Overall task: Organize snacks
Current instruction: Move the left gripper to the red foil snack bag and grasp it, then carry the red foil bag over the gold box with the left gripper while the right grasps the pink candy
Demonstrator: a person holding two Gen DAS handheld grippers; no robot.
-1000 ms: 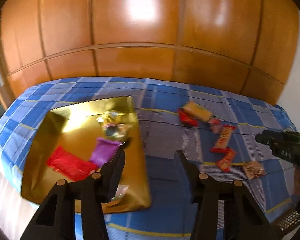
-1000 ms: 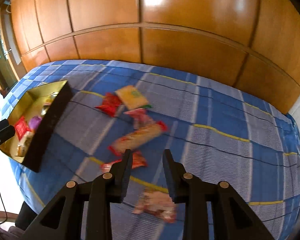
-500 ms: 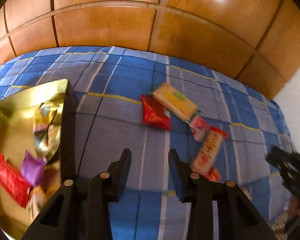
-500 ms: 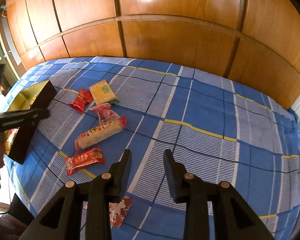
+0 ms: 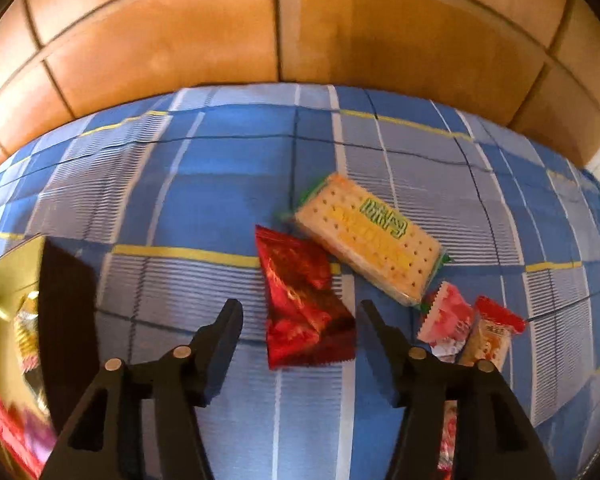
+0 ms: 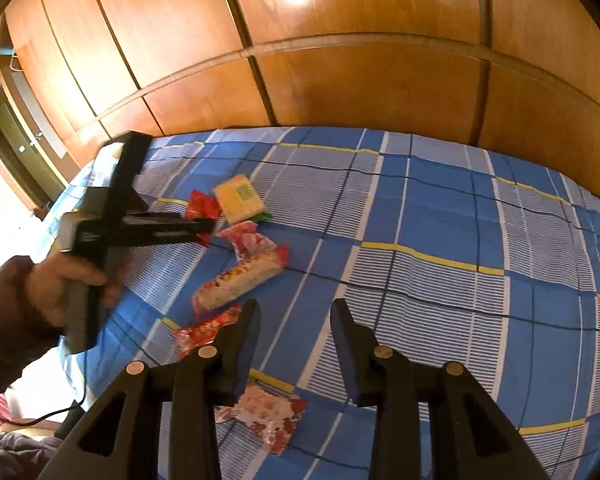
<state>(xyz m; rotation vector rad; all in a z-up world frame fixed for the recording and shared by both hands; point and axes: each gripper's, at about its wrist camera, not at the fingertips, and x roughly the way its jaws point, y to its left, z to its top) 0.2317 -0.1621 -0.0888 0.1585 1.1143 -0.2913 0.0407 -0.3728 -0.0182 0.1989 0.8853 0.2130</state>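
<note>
My left gripper point(image 5: 300, 316) is open, its fingers on either side of a red snack packet point(image 5: 302, 300) lying on the blue checked bedspread point(image 5: 204, 208). A yellow cracker pack point(image 5: 370, 238) lies just beyond it, with a pink packet point(image 5: 446, 318) and a long red-ended bar point(image 5: 490, 336) to the right. The gold box point(image 5: 4, 280) with snacks inside is at the left edge. My right gripper point(image 6: 294, 320) is open and empty above the bedspread; the left gripper point(image 6: 204, 230) shows there near the red packet point(image 6: 200, 206). A long bar point(image 6: 240, 282), a red wrapper point(image 6: 204, 330) and a floral packet point(image 6: 268, 414) lie near my right fingers.
A wooden wardrobe wall point(image 6: 360, 80) runs behind the bed. The bed's right part point(image 6: 480, 260) holds only bedspread. The person's hand and sleeve point(image 6: 20, 304) are at the left, with a cable below.
My left gripper has swung right, away from the gold box, and come down around the red packet. My right gripper has drawn slightly back and stays open.
</note>
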